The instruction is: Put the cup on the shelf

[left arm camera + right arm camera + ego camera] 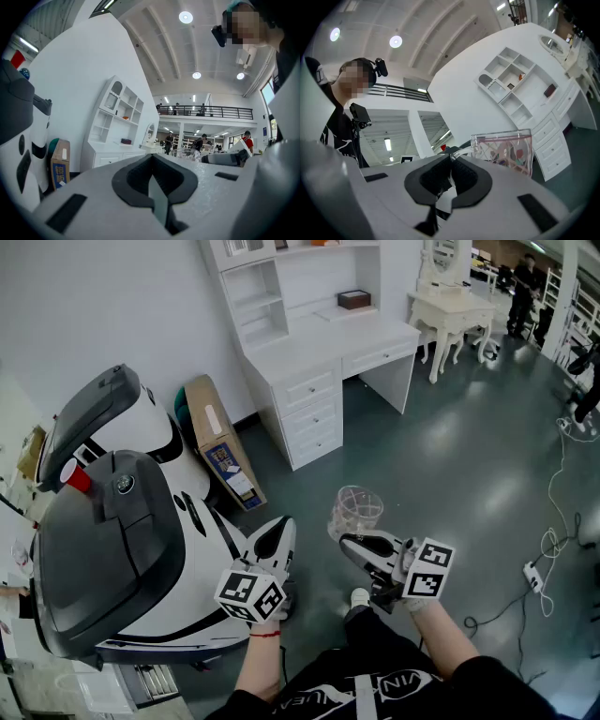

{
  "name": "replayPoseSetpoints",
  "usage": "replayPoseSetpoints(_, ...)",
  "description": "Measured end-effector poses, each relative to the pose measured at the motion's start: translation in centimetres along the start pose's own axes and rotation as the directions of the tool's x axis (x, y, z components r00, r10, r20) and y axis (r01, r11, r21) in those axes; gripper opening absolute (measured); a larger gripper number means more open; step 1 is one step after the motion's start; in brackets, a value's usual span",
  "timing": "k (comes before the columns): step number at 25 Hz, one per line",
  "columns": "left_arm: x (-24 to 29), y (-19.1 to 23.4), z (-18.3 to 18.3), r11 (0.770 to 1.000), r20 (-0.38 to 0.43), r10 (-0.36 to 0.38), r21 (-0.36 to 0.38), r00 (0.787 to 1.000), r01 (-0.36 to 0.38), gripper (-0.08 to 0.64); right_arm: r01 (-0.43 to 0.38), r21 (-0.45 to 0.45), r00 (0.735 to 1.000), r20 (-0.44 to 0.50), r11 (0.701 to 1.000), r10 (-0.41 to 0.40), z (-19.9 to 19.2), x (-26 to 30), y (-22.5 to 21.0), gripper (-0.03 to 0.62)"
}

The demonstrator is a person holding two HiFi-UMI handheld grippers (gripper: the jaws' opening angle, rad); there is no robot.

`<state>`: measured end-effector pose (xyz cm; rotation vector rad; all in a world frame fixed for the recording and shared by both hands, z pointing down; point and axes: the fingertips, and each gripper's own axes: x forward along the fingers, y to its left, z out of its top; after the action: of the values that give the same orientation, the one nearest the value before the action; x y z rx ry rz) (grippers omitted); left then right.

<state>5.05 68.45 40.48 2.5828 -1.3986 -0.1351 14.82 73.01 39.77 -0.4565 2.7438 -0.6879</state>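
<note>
Handle of cup (357, 510) clamped in right tongs (347, 540); left tongs (279, 529) together, empty.

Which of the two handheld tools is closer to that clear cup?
Right. The right tool grips the cup by its handle; the left tool sits apart, to the cup's left.

The clear patterned cup (356, 510) hangs mouth-up, its handle pinched by the right gripper (345, 540).
</note>
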Motion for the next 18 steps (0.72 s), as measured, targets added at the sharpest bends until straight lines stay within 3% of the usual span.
replayPoseSetpoints(18,13.1,3.8,-0.5,0.999,-0.029,-0.021,-0.027,0.999,0.02,0.006,0.039,-0.029,0.999,-0.005,0.999,-0.04,5.8,2.4,-11.3,0.012)
